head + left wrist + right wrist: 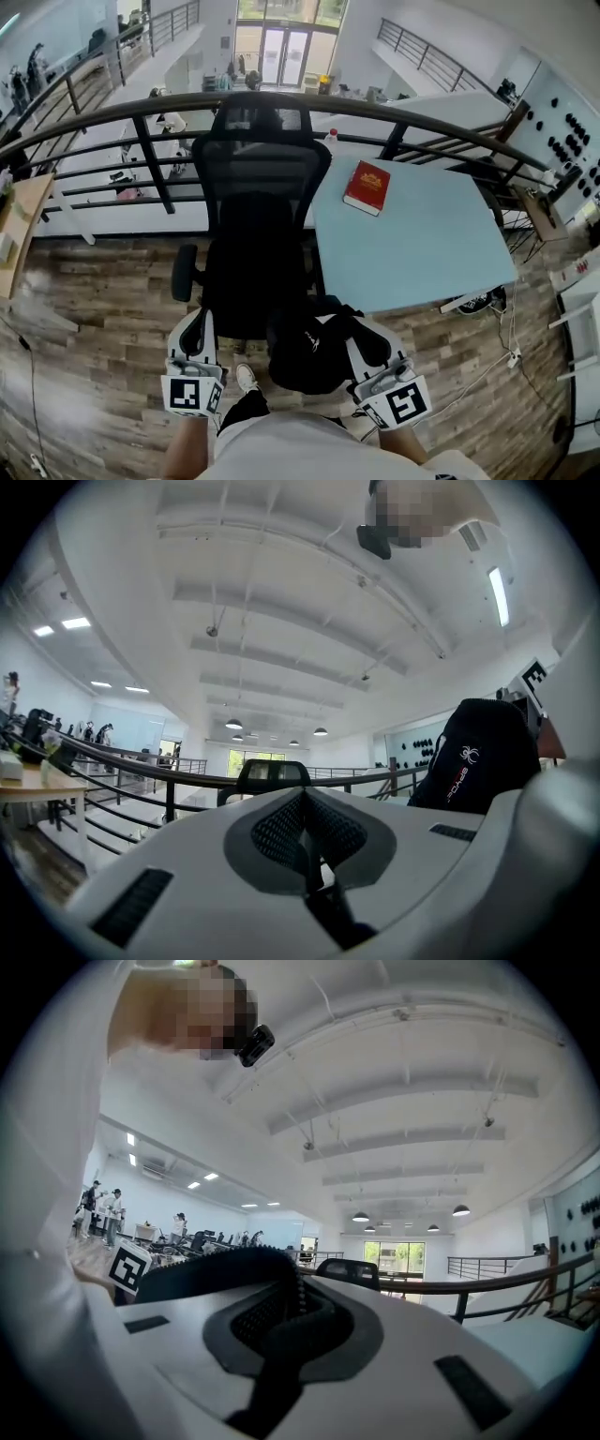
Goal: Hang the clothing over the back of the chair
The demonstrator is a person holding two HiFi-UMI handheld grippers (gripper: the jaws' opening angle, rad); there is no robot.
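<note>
Right gripper (370,342) was clamped on the black clothing (305,352), which hung bunched just beside it, toward the left gripper (195,330). That one's jaws were together, apparently on nothing. Ahead of both grippers the chair back (262,173) stood bare, so the lifting and draping were probably all yet to do.

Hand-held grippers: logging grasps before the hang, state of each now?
Left hand-held gripper: closed, apparently empty.
Right hand-held gripper: closed on the black clothing.
</note>
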